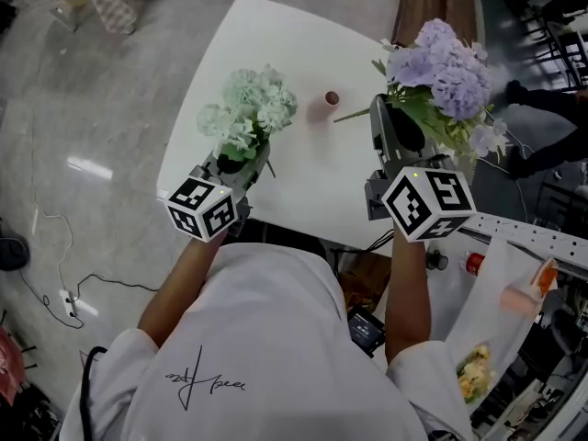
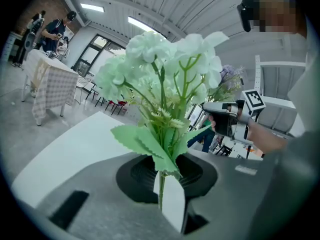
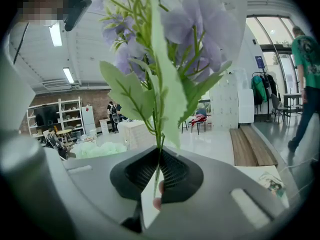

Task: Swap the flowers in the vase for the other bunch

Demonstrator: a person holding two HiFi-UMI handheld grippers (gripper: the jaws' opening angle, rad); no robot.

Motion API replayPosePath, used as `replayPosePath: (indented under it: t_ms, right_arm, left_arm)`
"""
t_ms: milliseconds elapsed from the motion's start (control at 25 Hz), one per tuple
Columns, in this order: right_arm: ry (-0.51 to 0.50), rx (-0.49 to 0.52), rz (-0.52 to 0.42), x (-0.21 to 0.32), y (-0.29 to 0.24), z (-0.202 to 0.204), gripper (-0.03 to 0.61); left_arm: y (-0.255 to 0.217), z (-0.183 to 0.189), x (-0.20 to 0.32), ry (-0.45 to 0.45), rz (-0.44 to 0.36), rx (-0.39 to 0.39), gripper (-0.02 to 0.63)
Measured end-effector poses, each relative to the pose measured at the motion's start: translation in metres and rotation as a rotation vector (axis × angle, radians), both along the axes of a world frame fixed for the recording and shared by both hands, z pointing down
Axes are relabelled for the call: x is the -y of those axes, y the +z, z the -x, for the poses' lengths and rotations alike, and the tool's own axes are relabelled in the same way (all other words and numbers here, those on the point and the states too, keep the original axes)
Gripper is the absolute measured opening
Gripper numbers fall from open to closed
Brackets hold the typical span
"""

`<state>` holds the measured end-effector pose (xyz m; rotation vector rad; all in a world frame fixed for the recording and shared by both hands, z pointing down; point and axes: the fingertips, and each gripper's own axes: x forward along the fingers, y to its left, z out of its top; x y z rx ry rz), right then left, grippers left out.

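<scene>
The left gripper point(image 1: 241, 163) is clenched on the stems of the pale green bunch point(image 1: 248, 110), and the right gripper point(image 1: 384, 108) on the purple bunch point(image 1: 441, 72). The small pink vase point(image 1: 331, 100), seemingly empty, stands between them on the white table point(image 1: 276, 35), at 2 o'clock from the left jaws and 9 o'clock from the right, which are judged nearer.

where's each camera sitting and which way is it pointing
Head view: on the head, steeply down onto the white table; shoulders, forearms, left gripper, right gripper show.
Left gripper view: along its jaws, shut on the green bunch; right hand and head show.
Right gripper view: along its jaws, shut on the purple bunch; head shows above.
Shared: head and left gripper views both show the right gripper.
</scene>
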<state>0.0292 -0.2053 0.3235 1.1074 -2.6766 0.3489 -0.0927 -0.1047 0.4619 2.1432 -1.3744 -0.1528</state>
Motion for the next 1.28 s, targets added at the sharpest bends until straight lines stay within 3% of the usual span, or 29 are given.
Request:
replayPosePath:
  t_ms: [1280]
  right_arm:
    - [-0.036,-0.023,0.020,0.045,0.023,0.030,0.021]
  left_arm:
    - [0.018,0.003,0.002,-0.003,0.060,0.017,0.069]
